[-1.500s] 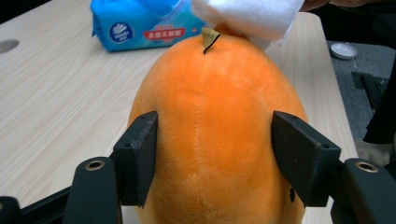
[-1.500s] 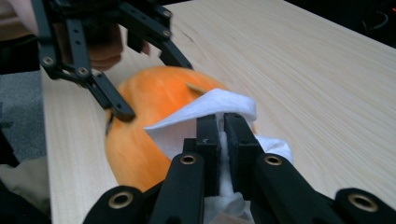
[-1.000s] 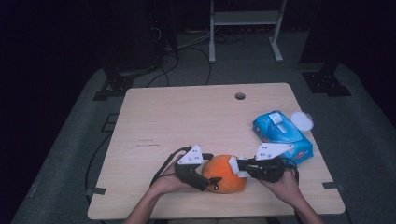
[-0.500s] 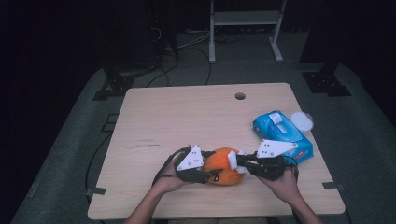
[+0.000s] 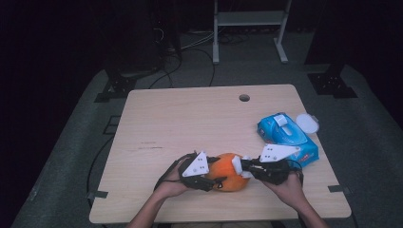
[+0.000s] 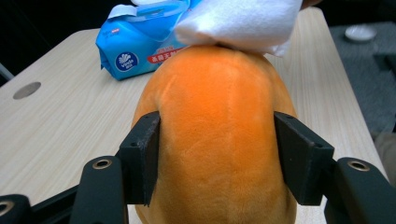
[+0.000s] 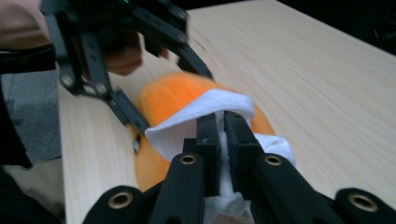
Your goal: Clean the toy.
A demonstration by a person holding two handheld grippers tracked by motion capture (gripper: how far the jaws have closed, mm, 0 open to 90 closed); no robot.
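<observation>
High view: round orange plush toy (image 5: pixel 229 172) lying on the pale wooden table (image 5: pixel 190 123) near its front edge, caught between the two grippers. Left gripper (image 5: pixel 215 176) at the toy's left side, fingers clamped on the soft body, probably to stop it rolling. Right gripper (image 5: pixel 243 168) pressed against the toy's right side with a folded white wet wipe (image 5: pixel 237 166) in its tip, apparently to rub the plush clean. Blue soft pack of wet wipes (image 5: pixel 285 135) resting just beyond the right gripper, flap open, its round white lid (image 5: pixel 307 123) turned out toward the table's right edge; handy there for pulling another sheet.

Left gripper view: black fingers (image 6: pixel 142 156) pressing into both flanks of the orange plush toy (image 6: pixel 215 140), pile slightly dented under them. White wet wipe (image 6: pixel 238 23) sitting on the far end of the toy, touching it. Blue pack of wet wipes (image 6: pixel 140 42) farther back on the table (image 6: pixel 65 121).

Right gripper view: fingers (image 7: pixel 208 140) closed tight on the white wet wipe (image 7: pixel 205 116), only a sliver of cloth between them, the rest draped over the orange plush toy (image 7: pixel 173 98). Left gripper (image 7: pixel 140 74) and a hand (image 7: pixel 123 58) behind, bracing the toy against the wiping push.
</observation>
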